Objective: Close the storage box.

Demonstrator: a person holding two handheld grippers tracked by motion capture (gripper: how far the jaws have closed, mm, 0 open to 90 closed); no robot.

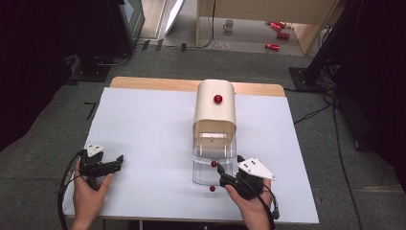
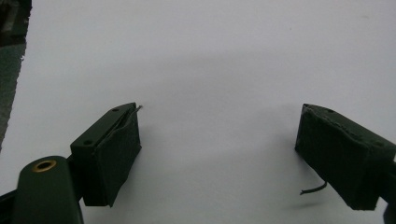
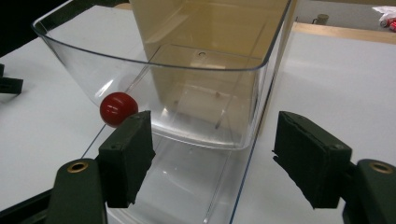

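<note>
A beige cabinet (image 1: pixel 215 110) with a red knob (image 1: pixel 218 99) on top stands mid-table. Two clear drawers stick out of its front toward me. The upper clear drawer (image 1: pixel 214 147) (image 3: pixel 187 100) carries a red knob (image 1: pixel 214 164) (image 3: pixel 118 109). The lower clear drawer (image 1: pixel 203 176) (image 3: pixel 187 186) reaches further out and has its own red knob (image 1: pixel 212 189). My right gripper (image 1: pixel 222 175) (image 3: pixel 212 123) is open and points at the drawer fronts, its left pad (image 3: pixel 128 154) just below the upper knob. Far to the left, my left gripper (image 1: pixel 115 163) (image 2: pixel 219 114) is open over bare table, holding nothing.
The white table top (image 1: pixel 148 139) has a wooden strip (image 1: pixel 153 84) along its far edge. On the floor beyond lie a mug (image 1: pixel 229 24) and red cans (image 1: pixel 277 33). Dark stands and cables flank both sides.
</note>
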